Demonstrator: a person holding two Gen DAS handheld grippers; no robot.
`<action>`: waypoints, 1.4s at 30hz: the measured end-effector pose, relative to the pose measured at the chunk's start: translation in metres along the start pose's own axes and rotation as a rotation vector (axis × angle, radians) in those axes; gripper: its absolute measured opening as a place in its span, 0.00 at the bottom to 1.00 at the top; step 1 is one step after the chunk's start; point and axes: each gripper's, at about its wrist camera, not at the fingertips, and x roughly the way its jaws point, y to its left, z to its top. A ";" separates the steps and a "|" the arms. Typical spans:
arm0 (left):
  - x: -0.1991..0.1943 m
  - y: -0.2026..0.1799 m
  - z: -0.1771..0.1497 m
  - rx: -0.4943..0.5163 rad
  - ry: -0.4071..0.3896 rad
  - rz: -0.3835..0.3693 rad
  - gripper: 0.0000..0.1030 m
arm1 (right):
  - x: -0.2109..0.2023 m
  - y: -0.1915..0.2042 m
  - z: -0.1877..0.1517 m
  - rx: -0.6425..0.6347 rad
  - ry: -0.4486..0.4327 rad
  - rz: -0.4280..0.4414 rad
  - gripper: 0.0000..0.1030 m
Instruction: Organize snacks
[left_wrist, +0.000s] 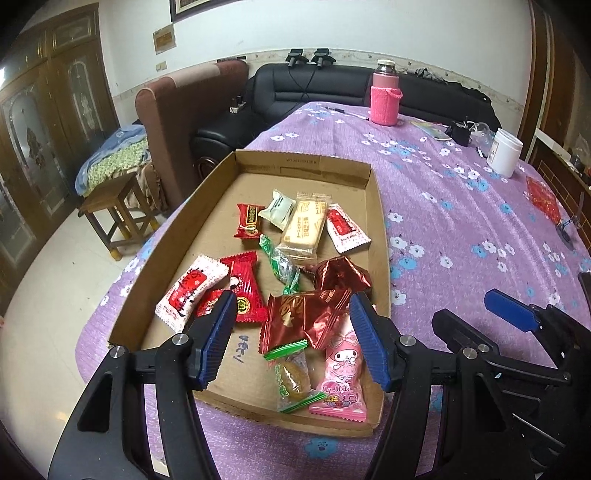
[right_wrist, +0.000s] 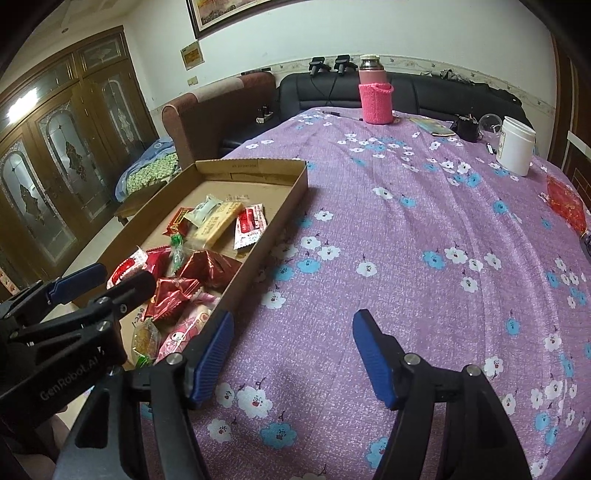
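A shallow cardboard tray (left_wrist: 380, 221) lies on the purple flowered tablecloth and holds several wrapped snacks: red packets, a dark red foil pack (left_wrist: 303, 317), a green-edged clear pack (left_wrist: 291, 376), a pink cartoon pack (left_wrist: 343, 373) and a beige wafer bar (left_wrist: 304, 227). My left gripper (left_wrist: 293, 338) is open and empty, hovering over the tray's near end above the foil pack. My right gripper (right_wrist: 291, 356) is open and empty over bare cloth, just right of the tray (right_wrist: 280, 210). It also shows in the left wrist view (left_wrist: 513, 314).
A pink-sleeved bottle (left_wrist: 385, 98) stands at the table's far edge, a white jar (left_wrist: 506, 151) at far right and a red bag (left_wrist: 543, 197) near the right edge. A black sofa, a brown armchair and a wooden stool (left_wrist: 114, 210) stand beyond the table.
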 end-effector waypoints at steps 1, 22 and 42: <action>0.001 0.000 -0.001 0.000 0.003 -0.002 0.62 | 0.001 0.000 0.000 0.000 0.002 -0.001 0.68; 0.014 0.000 -0.008 -0.005 0.051 -0.032 0.62 | 0.009 -0.003 -0.006 0.021 0.035 -0.021 0.68; 0.012 0.002 -0.012 -0.012 0.047 -0.035 0.62 | 0.005 0.002 -0.010 0.015 0.034 -0.033 0.68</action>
